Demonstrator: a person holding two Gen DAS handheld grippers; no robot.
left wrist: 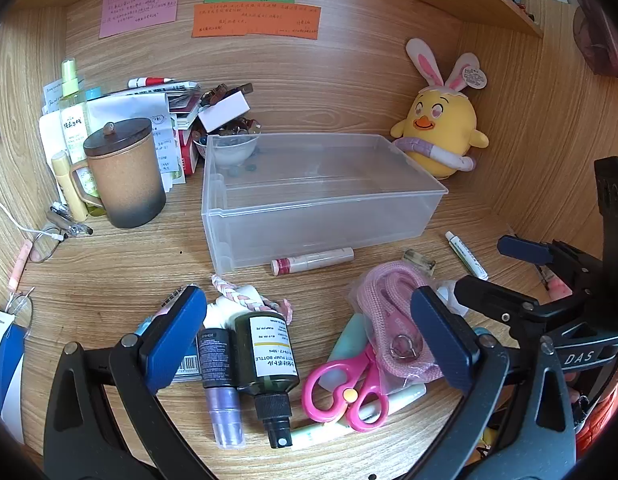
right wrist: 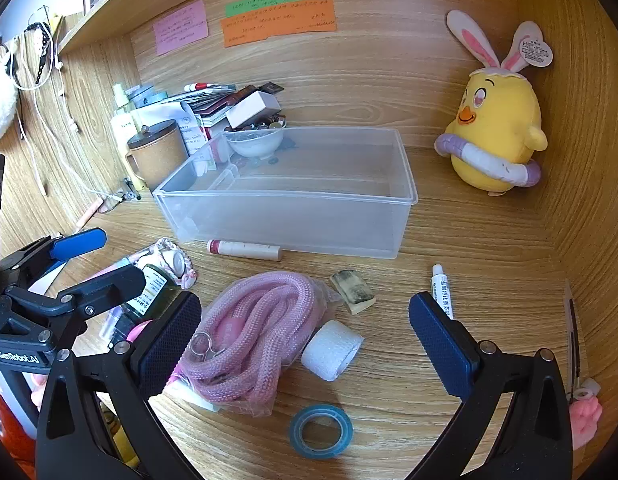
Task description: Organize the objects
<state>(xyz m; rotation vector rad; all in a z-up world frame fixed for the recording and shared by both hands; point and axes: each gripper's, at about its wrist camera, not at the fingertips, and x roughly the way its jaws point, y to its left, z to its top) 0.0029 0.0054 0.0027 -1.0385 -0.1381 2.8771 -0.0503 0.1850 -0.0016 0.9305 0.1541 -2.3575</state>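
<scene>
In the left wrist view, the left hand-held gripper (left wrist: 309, 344) stands wide apart at the bottom of the frame and grasps nothing. Between its fingers lie a dark green pump bottle (left wrist: 267, 354), a small purple bottle (left wrist: 221, 384) and pink scissors (left wrist: 347, 386), all flat on the tabletop (left wrist: 129, 264). The clear plastic box (left wrist: 321, 200) sits in the middle of the frame (it looks empty), with a lip balm tube (left wrist: 313, 261) just beside its front wall.

In the right wrist view, the right hand-held gripper (right wrist: 305, 344) is also released, low in the frame. A bagged pink rope (right wrist: 253, 332) touches a white roll (right wrist: 333, 350) between its fingers. A blue tape ring (right wrist: 321, 431) lies below them. A yellow plush chick (right wrist: 495, 128) stands at the upper right.
</scene>
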